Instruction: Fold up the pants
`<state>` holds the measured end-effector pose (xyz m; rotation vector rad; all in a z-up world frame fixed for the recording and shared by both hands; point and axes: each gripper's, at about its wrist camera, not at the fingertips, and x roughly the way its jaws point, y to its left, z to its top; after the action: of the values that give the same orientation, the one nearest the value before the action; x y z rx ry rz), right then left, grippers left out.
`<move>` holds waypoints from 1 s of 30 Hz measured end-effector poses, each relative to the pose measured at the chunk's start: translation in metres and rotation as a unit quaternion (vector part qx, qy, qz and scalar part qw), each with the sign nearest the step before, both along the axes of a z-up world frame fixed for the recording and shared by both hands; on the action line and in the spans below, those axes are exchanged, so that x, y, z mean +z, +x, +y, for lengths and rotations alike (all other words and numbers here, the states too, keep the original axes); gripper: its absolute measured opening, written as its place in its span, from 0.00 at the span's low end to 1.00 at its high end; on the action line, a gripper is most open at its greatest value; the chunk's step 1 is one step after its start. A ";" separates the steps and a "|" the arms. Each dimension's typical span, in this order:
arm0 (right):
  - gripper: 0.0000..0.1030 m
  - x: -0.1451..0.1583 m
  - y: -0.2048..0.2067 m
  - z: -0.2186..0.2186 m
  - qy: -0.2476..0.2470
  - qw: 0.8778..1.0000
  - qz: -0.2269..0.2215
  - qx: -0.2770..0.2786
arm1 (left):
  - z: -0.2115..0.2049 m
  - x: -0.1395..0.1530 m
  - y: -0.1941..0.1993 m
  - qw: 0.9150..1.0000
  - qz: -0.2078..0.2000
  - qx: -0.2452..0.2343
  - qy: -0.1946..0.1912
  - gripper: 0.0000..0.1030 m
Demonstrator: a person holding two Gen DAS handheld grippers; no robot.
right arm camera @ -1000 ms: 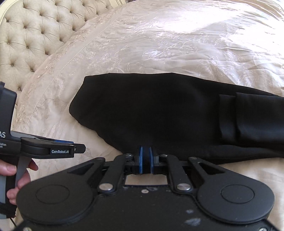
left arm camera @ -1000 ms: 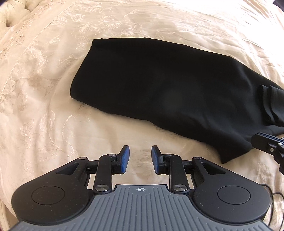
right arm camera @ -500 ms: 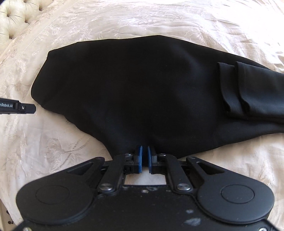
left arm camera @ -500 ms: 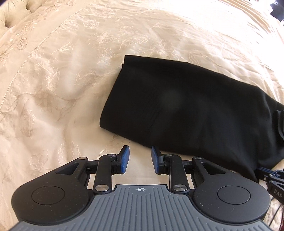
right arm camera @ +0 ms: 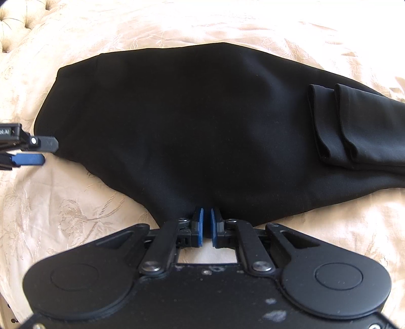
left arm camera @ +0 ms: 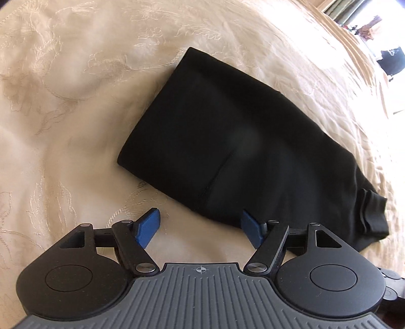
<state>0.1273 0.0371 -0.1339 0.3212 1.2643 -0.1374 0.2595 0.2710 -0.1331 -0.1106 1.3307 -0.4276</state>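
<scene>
A: Where are the pants?

B: Flat on the bed, spread left to right and already doubled lengthwise, I judge. The two leg ends lie folded back on top at the right.

A: And the left tongs?

B: Spread wide, low over the bedspread, at the near edge close to the left end of the cloth. One blue pad sits over bare bedspread, the other right at the hem. Nothing lies between them. That spread suits taking a thick, layered edge.

A: The right tongs?

B: Narrow, with a thin gap between the pads. They meet the near edge mid-length, where the cloth bulges toward them. Whether they pinch any fabric I cannot tell; the tips are dark against dark.

A: Why two hands on one edge?

B: Probably to lift that edge evenly for the next fold, so it does not sag.

A: What does each view add?

B: The right wrist view shows the leg ends plainly, a tufted headboard and the left tongs from the side. The left wrist view shows a seam across the cloth and the left end's square corner.
</scene>
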 end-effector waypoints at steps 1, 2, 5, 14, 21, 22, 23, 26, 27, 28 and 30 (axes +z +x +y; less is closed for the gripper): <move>0.08 0.000 0.001 0.000 -0.001 1.000 0.001 0.001 | -0.002 -0.001 -0.001 1.000 -0.013 0.002 0.008 0.67; 0.08 0.000 0.001 0.002 -0.003 1.000 0.002 0.003 | -0.005 -0.002 -0.002 1.000 -0.023 0.004 0.019 0.67; 0.08 -0.003 0.002 0.004 -0.007 1.000 0.005 0.006 | -0.011 -0.008 0.006 0.999 -0.037 0.018 0.021 0.71; 0.08 -0.004 0.000 0.000 0.002 1.000 0.004 0.000 | -0.021 -0.027 0.032 0.997 -0.011 0.072 -0.017 0.99; 0.08 -0.001 -0.003 -0.005 0.008 1.000 0.001 -0.003 | -0.038 -0.032 0.025 0.996 -0.034 0.085 0.004 1.00; 0.08 0.000 -0.003 -0.006 0.007 1.000 0.001 -0.002 | -0.041 -0.033 0.028 0.996 -0.030 0.085 0.002 0.99; 0.08 0.000 -0.003 -0.006 0.007 1.000 0.001 -0.002 | -0.040 -0.035 0.032 0.996 -0.023 0.082 0.000 0.98; 0.08 0.000 -0.003 -0.006 0.007 1.000 0.000 -0.002 | -0.033 -0.028 0.035 0.995 -0.017 0.102 0.002 0.68; 0.08 0.001 -0.003 -0.005 0.007 1.000 0.000 -0.003 | -0.030 -0.024 0.034 0.994 -0.017 0.108 -0.004 0.59; 0.08 0.001 -0.003 -0.006 0.007 1.000 0.000 -0.004 | -0.027 -0.021 0.034 0.994 -0.016 0.110 -0.014 0.43; 0.08 0.002 -0.004 -0.006 0.009 1.000 0.000 -0.007 | -0.027 -0.015 0.032 0.994 -0.020 0.101 -0.031 0.25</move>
<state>0.1237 0.0307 -0.1320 0.3461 1.2637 -0.1375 0.2911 0.2442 -0.1485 -0.2855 1.2529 -0.2984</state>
